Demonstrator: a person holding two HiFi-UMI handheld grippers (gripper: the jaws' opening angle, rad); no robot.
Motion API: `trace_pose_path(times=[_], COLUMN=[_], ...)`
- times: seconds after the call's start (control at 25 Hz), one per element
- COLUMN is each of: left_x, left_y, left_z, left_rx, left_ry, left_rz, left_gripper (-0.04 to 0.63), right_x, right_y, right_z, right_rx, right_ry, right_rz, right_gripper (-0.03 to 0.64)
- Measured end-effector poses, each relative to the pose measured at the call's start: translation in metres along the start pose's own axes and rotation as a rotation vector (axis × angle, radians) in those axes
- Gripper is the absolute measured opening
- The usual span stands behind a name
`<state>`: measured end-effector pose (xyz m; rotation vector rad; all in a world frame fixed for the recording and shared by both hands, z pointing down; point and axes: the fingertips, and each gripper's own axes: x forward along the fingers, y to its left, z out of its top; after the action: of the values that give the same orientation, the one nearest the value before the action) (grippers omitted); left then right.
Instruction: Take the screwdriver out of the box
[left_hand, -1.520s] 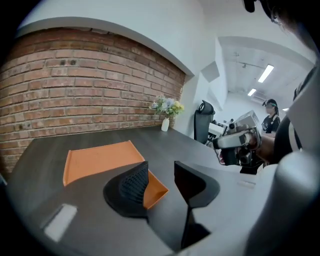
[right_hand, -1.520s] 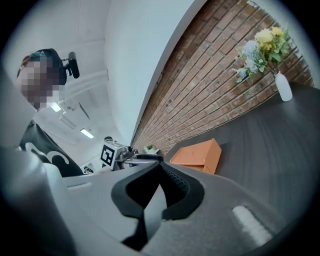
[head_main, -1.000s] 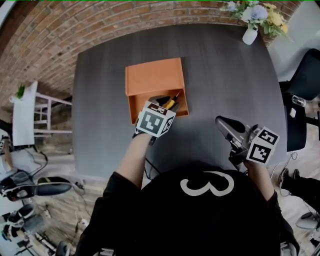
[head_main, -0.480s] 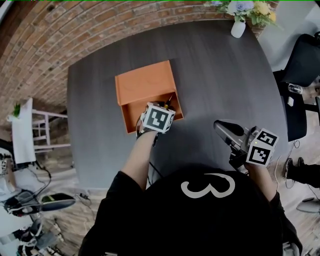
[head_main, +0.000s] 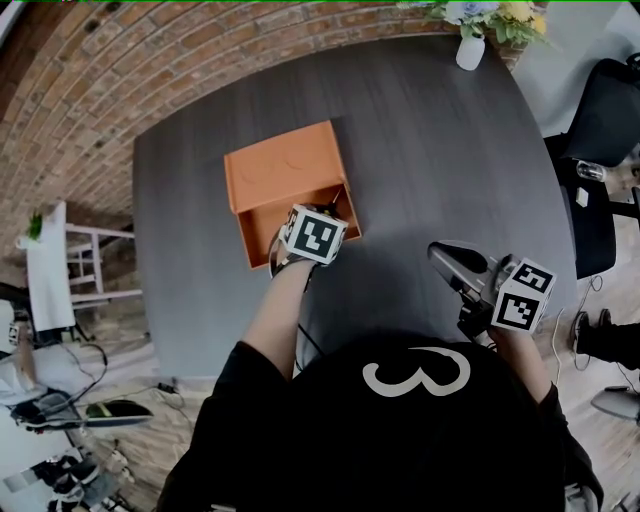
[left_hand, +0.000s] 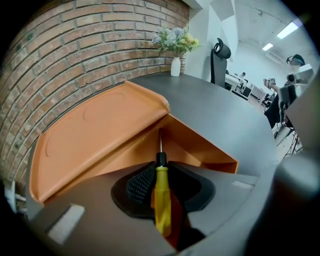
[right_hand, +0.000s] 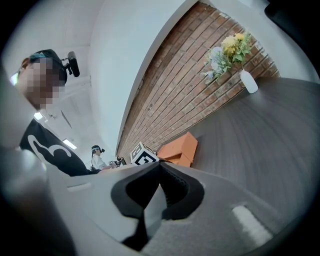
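An orange box (head_main: 282, 170) lies open on the dark table (head_main: 430, 170), its lid (left_hand: 100, 127) folded back flat. My left gripper (head_main: 332, 210) points steeply down into the box's near right corner; its marker cube hides the jaws in the head view. In the left gripper view its jaws have just been closing, and the pads press on the yellow handle of the screwdriver (left_hand: 161, 197), whose thin shaft points at the box's inner corner. My right gripper (head_main: 448, 262) hovers near level over the table's front right, shut and holding nothing (right_hand: 160, 167).
A white vase of flowers (head_main: 470, 45) stands at the table's far right corner. A black office chair (head_main: 605, 110) is beyond the right edge, a white rack (head_main: 45, 270) left of the table. Brick wall runs along the far side.
My left gripper has dropped into the box and its cube now covers the yellow handle that showed before. The right gripper has hardly moved.
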<state>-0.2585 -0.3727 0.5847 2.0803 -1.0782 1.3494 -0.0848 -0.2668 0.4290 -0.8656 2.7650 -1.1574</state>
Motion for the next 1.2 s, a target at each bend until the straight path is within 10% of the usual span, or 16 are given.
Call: trace_pose_path(times=[0.64,1.2], left_x=[-0.018,-0.102], left_y=[-0.004,-0.021], left_z=[-0.001,0.027], left_rx=[0.065,0.136], left_ry=[-0.010,-0.343], left_rz=[0.048,0.233], left_gripper=[0.097,0.097], right_x=[-0.016,-0.030], right_y=[0.007,0.038], right_z=[0.004,-0.001], right_rx=[0.057,0.088], right_ry=[-0.002,-0.023], right_rz=[0.036,0.127], right_gripper=[0.002,0.002])
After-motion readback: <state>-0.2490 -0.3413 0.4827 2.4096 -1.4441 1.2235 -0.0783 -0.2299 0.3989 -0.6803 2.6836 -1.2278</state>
